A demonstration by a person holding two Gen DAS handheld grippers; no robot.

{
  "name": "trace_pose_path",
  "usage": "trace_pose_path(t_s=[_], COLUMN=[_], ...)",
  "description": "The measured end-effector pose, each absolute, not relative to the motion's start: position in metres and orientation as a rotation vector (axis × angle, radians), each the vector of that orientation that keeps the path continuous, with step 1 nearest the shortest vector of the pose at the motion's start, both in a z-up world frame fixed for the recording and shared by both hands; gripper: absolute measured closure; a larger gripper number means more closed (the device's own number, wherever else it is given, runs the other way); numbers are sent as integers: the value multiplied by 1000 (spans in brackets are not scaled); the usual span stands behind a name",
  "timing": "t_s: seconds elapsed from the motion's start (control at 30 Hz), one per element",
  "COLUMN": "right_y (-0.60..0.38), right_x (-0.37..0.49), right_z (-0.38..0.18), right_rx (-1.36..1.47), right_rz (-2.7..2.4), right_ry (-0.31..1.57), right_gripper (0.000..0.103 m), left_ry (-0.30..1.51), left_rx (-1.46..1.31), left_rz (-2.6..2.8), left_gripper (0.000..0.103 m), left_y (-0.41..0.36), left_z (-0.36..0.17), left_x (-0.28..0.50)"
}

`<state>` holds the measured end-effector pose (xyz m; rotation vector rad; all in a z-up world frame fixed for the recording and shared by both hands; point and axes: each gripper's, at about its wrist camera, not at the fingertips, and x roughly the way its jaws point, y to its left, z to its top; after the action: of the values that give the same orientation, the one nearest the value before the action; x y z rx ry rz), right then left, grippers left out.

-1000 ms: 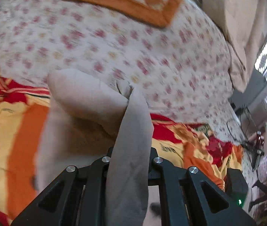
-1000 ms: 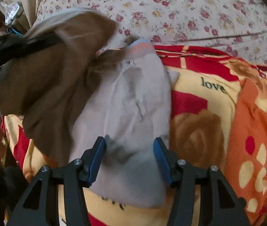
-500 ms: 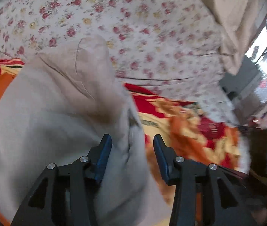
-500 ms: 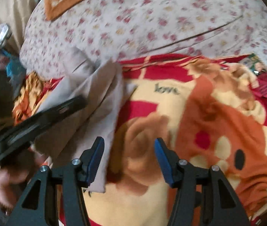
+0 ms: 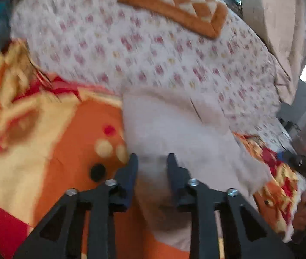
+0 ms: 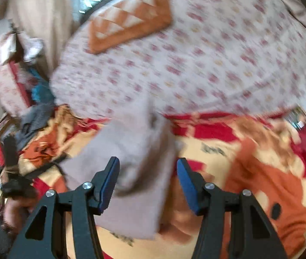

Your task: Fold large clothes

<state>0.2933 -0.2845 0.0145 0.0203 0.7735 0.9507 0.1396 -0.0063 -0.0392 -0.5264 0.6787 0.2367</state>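
Plainly, the left gripper [image 5: 152, 156] stands narrow: its jaws have just been closing, and only a slim gap shows between the two dark fingers. Pale grey cloth of the garment [image 5: 174, 125] fills that gap and runs on past the tips, but the blur hides whether the pads press it, so I cannot tell if it is gripped. Ahead of the fingers the garment spreads as a folded panel. Its long axis runs straight away from the gripper, and its far edge lies square across, right where the floral sheet [image 5: 153, 54] begins. A looser flap of the same cloth trails off to the gripper's right. To the left of the fingers and under them lies the orange, red and yellow blanket [image 5: 66, 140]. Far ahead on the sheet sits an orange checked cushion [image 5: 174, 2].

The right gripper [image 6: 147, 159] is parted to a middling width, blue pads facing each other, with nothing pinched; it hangs above the garment [image 6: 135, 142], clear of it. From here the garment reads as a grey strip. It starts beneath the left finger and the gap, and points away from the gripper with a slight lean, its far end meeting the sheet [image 6: 217, 64]. The blanket [image 6: 250, 172] fills the ground to the right. At the far left edge the left hand [image 6: 14, 209] shows, blurred, below a dark shape.
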Motion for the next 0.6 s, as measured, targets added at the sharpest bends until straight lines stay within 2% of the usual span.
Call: trace_pose_path(t_s=[0.17,0.4,0.47,0.6], right_y=[-243,-204,-201,-207], right_x=[277,301,300,300], right_z=[13,-52,-76,-76], right_rx=[-61,-220,-280,-270], right_rz=[1016,941,905,906], right_ry=[763,1049,1127,1151], right_gripper=[45,46,45,45], left_ry=[759,760,742,595], left_rx=[-418,-448,-464,-443], left_rz=[52,0,1,68], left_gripper=[103,103,103,103], left_y=[-46,-40,-37,-23], left_z=[-62,-63,-56,-16], left_x=[143,138,134,131])
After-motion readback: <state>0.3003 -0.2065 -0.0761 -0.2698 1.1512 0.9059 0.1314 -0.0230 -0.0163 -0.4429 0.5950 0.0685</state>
